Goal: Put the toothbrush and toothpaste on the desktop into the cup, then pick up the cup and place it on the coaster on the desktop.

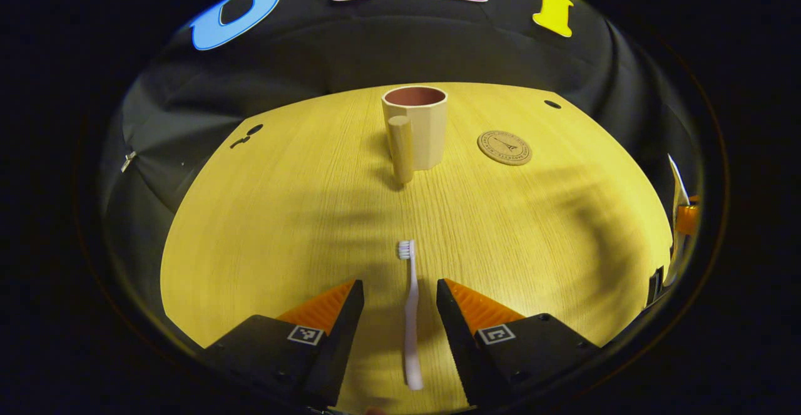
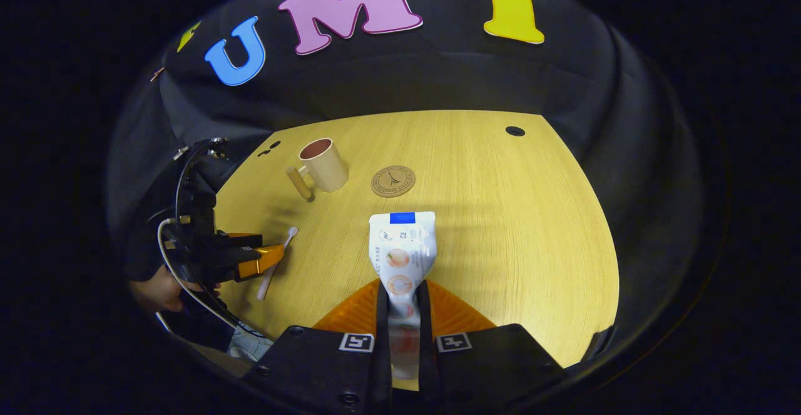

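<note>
A white toothbrush (image 1: 410, 315) lies flat on the wooden desktop (image 1: 281, 227), bristles pointing away, between the spread fingers of my left gripper (image 1: 400, 290), which is open around it without touching. My right gripper (image 2: 400, 293) is shut on a white toothpaste tube (image 2: 400, 246), held above the desk with its flat blue-edged end forward. The beige cup (image 1: 416, 124) with a thick handle stands upright farther back, and the round brown coaster (image 1: 504, 147) lies just right of it. In the right gripper view the cup (image 2: 322, 163), coaster (image 2: 393, 181), toothbrush (image 2: 275, 265) and left gripper (image 2: 263, 258) show at the left.
A hand (image 2: 159, 290) holds the left gripper at the desk's left edge, with cables trailing from it. Small dark holes (image 2: 515, 131) mark the desktop's far corners. Black cloth walls close in behind the desk.
</note>
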### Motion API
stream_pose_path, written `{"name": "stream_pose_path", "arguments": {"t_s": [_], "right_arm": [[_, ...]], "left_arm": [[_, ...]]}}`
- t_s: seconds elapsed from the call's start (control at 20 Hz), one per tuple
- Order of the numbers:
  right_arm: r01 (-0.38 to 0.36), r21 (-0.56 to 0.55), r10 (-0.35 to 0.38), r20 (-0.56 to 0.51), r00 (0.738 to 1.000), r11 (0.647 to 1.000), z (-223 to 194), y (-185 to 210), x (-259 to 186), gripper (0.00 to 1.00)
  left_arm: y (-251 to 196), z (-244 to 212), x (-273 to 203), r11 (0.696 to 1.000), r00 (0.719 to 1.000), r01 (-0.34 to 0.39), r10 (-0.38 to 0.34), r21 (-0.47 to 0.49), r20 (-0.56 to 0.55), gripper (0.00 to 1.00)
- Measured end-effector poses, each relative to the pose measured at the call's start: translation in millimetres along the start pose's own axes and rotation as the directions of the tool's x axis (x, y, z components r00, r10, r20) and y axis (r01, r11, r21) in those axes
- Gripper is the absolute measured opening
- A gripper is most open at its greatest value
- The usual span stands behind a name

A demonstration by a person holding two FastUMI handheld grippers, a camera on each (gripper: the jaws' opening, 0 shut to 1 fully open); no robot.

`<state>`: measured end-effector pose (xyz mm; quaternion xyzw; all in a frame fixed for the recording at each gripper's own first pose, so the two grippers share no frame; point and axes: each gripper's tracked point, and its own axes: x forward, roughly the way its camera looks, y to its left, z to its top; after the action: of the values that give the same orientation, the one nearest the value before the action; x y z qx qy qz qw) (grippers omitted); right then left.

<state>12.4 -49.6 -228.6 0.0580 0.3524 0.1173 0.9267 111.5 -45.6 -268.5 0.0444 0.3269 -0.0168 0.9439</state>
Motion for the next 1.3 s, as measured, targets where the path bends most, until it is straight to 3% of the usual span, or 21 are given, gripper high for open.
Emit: {"name": "stream_pose_path", "arguments": {"t_s": [0.25,0.3,0.55,0.7,0.9,0.95,1.05,1.1,1.3], "right_arm": [[0.008,0.022,-0.008,0.006,1.0,1.0,-0.5,-11.1,-1.8,0.21],[0.009,0.024,-0.01,0.007,1.0,1.0,-1.3,-12.3,-1.6,0.21],[0.009,0.039,-0.009,0.008,1.0,0.999,-1.8,-16.5,-2.5,0.21],[0.004,0.049,-0.005,0.01,1.0,0.999,-1.6,-16.2,-3.0,0.21],[0.0,0.065,-0.001,0.015,1.0,0.998,1.0,-14.7,-2.7,0.21],[-0.001,0.067,0.0,0.015,1.0,0.998,1.6,-14.7,-2.9,0.21],[0.002,0.07,-0.003,0.015,1.0,0.998,-0.1,-16.0,-3.7,0.21],[0.003,0.071,-0.004,0.016,1.0,0.997,0.3,-15.9,-3.8,0.21],[0.007,0.072,-0.009,0.024,1.0,0.997,-0.6,-16.6,-6.5,0.21]], "left_arm": [[-3.5,-14.6,12.3,1.0,0.997,0.003,-0.002,0.007,-0.081,0.68],[-4.8,-13.6,14.1,1.0,0.997,0.007,-0.007,0.001,-0.079,0.61],[-10.9,-15.9,15.2,0.999,0.995,0.031,-0.032,-0.01,-0.089,0.55],[-12.2,-16.6,14.8,0.999,0.994,0.044,-0.046,-0.03,-0.099,0.41],[-14.2,-16.6,14.1,0.998,0.995,0.055,-0.056,-0.013,-0.081,0.38],[-14.4,-15.6,14.0,0.998,0.996,0.053,-0.054,-0.018,-0.066,0.41],[-14.6,-16.3,12.4,0.999,0.999,0.05,-0.05,0.014,-0.019,0.33],[-14.3,-15.9,12.5,0.999,0.999,0.039,-0.039,0.032,0.001,0.17],[-16.4,-13.8,13.8,0.999,1.0,0.029,-0.028,0.025,-0.012,0.09]]}}
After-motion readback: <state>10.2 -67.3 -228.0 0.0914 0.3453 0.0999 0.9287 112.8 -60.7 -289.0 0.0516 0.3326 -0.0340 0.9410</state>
